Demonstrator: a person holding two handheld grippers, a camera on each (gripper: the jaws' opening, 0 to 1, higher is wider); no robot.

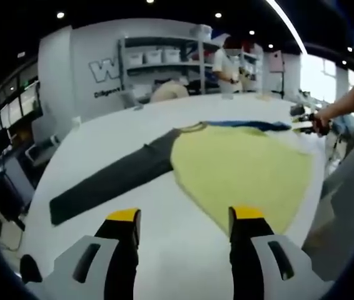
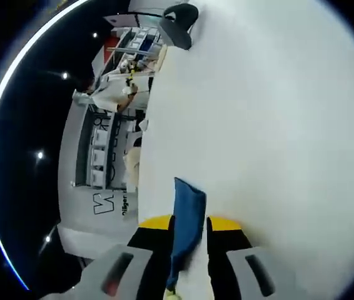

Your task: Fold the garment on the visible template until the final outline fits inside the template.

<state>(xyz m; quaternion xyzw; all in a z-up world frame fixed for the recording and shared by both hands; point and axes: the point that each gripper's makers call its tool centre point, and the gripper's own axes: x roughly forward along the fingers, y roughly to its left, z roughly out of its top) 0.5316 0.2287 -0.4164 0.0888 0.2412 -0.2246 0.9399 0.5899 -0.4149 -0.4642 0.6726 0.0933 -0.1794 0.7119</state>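
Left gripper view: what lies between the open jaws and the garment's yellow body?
Bare white table, nothing else; the left gripper sits just short of the garment.

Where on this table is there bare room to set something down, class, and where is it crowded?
Bare white table lies between the left hand-held gripper and the yellow garment body, and beyond the grey sleeve toward the far edge. It is crowded at the far right, where the right hand-held gripper pinches the blue sleeve.
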